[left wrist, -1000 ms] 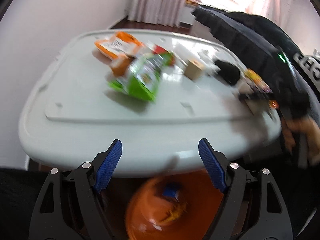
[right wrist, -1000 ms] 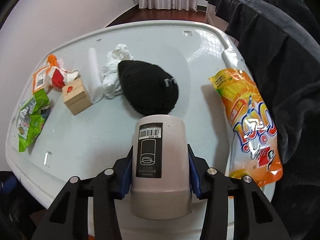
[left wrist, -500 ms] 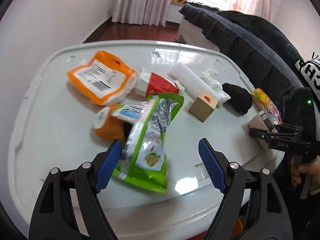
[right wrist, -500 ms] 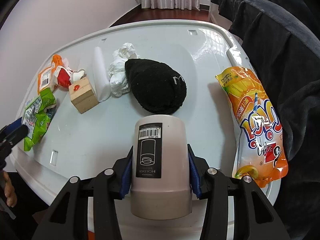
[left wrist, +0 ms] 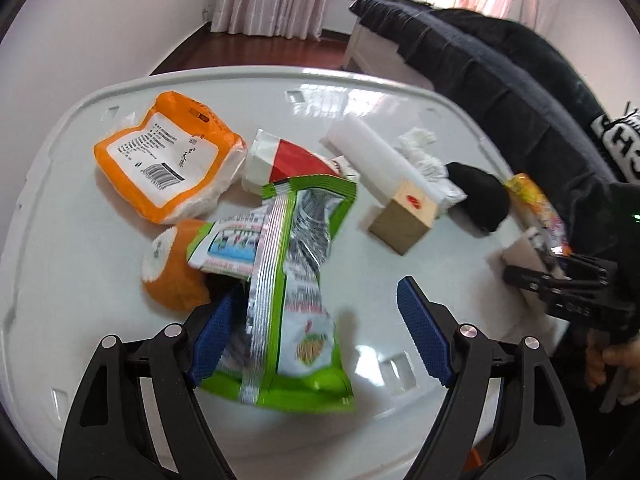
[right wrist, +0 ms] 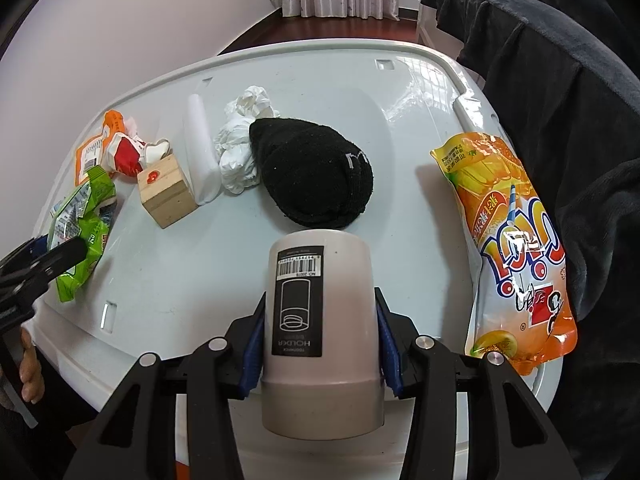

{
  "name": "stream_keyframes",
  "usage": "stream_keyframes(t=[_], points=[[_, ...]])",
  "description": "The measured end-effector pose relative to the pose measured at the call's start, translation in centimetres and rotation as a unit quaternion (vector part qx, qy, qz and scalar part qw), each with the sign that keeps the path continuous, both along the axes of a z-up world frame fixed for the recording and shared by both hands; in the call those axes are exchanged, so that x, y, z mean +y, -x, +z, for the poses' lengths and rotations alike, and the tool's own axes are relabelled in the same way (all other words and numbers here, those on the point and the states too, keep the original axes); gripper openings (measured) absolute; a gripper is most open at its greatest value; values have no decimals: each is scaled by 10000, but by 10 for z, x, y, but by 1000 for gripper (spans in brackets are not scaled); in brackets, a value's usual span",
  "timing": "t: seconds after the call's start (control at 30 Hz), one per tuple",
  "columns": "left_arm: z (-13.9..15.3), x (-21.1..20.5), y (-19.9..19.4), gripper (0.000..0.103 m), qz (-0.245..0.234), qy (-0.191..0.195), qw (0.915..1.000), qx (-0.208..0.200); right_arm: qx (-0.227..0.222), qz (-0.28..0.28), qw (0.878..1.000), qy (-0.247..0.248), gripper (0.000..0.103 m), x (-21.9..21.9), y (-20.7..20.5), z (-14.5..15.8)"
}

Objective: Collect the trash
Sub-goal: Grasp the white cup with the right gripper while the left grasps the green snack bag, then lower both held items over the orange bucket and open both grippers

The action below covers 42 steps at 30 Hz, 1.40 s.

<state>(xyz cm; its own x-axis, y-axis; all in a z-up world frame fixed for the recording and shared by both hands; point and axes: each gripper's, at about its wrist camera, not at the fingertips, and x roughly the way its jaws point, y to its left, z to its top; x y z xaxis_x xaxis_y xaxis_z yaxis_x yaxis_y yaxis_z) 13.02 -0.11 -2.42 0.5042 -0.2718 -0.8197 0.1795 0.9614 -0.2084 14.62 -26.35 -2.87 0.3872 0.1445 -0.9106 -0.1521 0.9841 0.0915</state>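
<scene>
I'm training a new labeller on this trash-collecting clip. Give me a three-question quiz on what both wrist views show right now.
1. True or false: the right gripper is shut on the white cup.
2. What lies between the open left gripper's fingers? A) wooden block B) green snack bag C) black cloth
3. Which item lies at the table's right edge in the right wrist view?

Key: 1 true. 2 B, the green snack bag. 3 the orange drink pouch.
</scene>
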Motion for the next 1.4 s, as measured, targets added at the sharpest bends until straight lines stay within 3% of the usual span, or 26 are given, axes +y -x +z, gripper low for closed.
stream_keyframes(t=[0.07, 0.17, 0.47, 0.77, 0.97, 1.07, 1.13, 1.4], points=[[-4, -6, -8, 77, 39, -232, 9997, 44, -4, 6, 10000, 12, 47, 0, 0, 0], [-12, -16, -18, 43, 57, -686, 9975, 146, -6, 9, 10000, 14, 47, 0, 0, 0], [-11, -24, -8, 29, 185, -894, 9954, -275, -83, 17, 9999, 56, 47, 4, 4, 1], [24, -23, 32, 28, 674, -799, 9927, -604, -467, 63, 9989, -83, 46, 6, 18, 16], [44, -29, 63, 28, 666, -685, 9932, -659, -709, -18, 9973, -198, 47, 4, 36, 28], [55, -32, 82, 28, 691, -540, 9940, -661, -824, -60, 9954, -485, 47, 3, 57, 38], [63, -34, 105, 28, 608, -460, 9947, -689, -835, -56, 9940, -703, 47, 3, 75, 40], [71, -51, 177, 28, -5, -753, 9939, -806, -870, 112, 9900, -1104, 47, 15, 149, 47]])
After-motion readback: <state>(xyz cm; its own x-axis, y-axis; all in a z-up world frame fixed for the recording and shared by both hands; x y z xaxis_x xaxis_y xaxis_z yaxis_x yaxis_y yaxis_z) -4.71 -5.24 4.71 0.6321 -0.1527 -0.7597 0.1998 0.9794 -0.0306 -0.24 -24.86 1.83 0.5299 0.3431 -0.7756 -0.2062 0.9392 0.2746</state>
